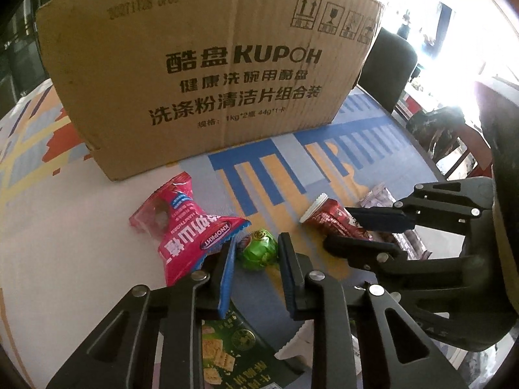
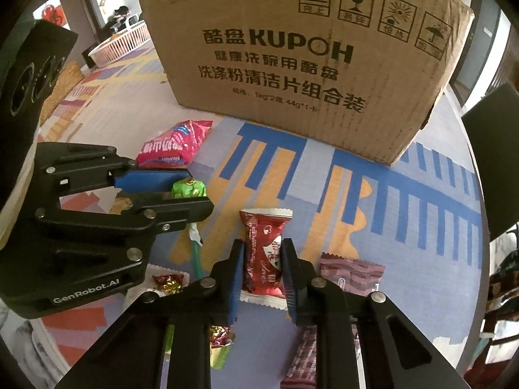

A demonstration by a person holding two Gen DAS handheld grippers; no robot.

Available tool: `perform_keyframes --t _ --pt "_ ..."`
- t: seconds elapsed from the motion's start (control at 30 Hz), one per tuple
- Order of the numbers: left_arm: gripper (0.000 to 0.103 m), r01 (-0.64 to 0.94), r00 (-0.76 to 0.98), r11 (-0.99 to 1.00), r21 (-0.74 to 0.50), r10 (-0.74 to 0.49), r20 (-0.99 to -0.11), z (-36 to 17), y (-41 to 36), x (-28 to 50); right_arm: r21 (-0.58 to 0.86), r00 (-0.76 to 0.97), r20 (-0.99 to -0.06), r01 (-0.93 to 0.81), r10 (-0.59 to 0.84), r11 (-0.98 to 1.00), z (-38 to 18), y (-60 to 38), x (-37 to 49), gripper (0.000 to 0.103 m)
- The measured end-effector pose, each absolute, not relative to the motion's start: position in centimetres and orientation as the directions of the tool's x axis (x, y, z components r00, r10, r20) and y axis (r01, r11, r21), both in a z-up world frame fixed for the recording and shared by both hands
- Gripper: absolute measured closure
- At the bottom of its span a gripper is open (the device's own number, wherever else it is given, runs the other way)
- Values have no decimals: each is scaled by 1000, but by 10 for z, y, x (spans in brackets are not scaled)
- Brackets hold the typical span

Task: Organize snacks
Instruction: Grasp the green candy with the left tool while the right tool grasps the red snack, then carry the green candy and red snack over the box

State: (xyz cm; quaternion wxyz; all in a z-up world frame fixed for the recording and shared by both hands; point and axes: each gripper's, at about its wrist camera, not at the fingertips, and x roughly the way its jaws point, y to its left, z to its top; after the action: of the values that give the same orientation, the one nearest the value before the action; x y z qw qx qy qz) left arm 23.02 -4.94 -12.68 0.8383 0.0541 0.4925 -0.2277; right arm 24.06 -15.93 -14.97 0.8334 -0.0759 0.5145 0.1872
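Observation:
A brown cardboard box stands at the back of the table; it also shows in the right wrist view. My left gripper is open around a green wrapped lollipop, also in the right wrist view. A pink snack packet lies left of it. My right gripper is closed on a dark red snack packet lying on the table, seen too in the left wrist view.
A green cracker packet lies under the left gripper. Purple wafer packets lie right of the red packet, and red-gold candies left of it. A dark chair stands past the table's right edge.

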Motion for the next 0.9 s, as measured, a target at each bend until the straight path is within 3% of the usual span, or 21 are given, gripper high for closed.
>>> perform_keyframes --t 0.3,0.9 --pt "78 411 482 907 -86 -297 -824 -102 -48 216 111 435 -861 -346 264 932 -138 -177 231 80" --pt "78 365 674 931 -28 -285 -681 -11 -40 200 89 650 -712 -293 266 952 -47 -188 211 80"
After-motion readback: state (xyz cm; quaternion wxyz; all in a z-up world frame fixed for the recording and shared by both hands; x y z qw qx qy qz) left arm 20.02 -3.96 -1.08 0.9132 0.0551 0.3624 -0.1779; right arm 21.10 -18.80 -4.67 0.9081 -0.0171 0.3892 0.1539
